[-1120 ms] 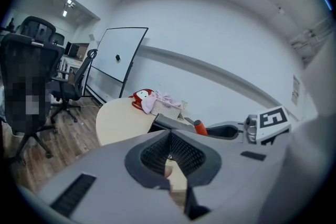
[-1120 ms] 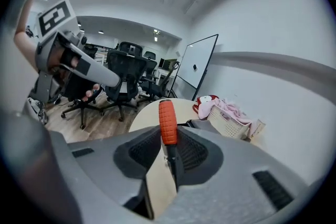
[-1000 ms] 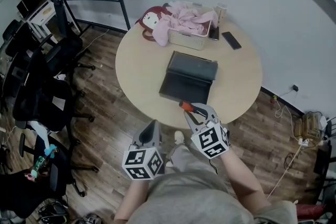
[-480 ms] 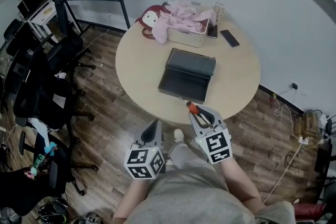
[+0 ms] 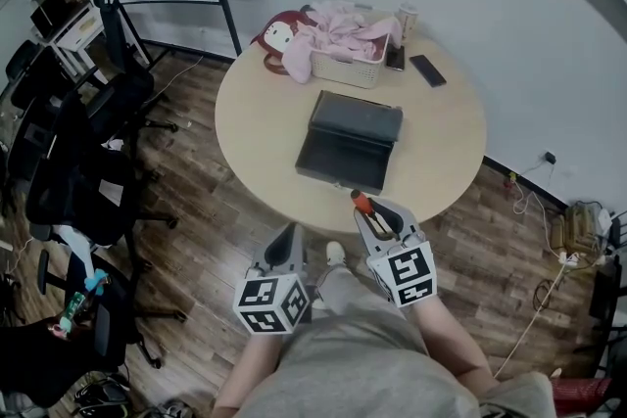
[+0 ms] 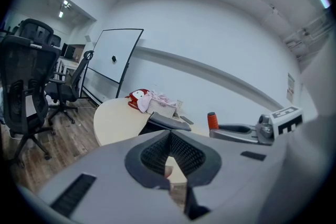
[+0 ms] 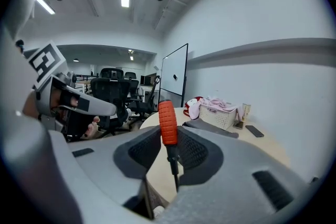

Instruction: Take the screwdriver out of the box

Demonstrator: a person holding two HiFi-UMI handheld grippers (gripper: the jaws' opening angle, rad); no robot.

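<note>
A screwdriver (image 5: 361, 203) with an orange handle (image 7: 168, 122) stands upright between the jaws of my right gripper (image 5: 378, 218), which is shut on it just off the round table's (image 5: 255, 113) near edge. Its dark shaft points down between the pads (image 7: 170, 136). The dark grey box (image 5: 350, 144) lies open in the middle of the table, lid tipped back. My left gripper (image 5: 285, 252) hangs shut and empty below the table edge, to the left of the right one. The left gripper view shows its jaws (image 6: 169, 136) meeting, and the right gripper (image 6: 247, 131) beside it.
At the table's far side stand a white basket of pink clothes (image 5: 348, 64), a red and white plush doll (image 5: 279, 39), a cup (image 5: 405, 20) and a phone (image 5: 429, 71). Black office chairs (image 5: 78, 171) crowd the left. Cables and a socket strip (image 5: 573, 240) lie at the right.
My right gripper has drawn back from the box's front edge toward me and slightly right, rolling so the screwdriver stands more upright. The left gripper has stayed put.
</note>
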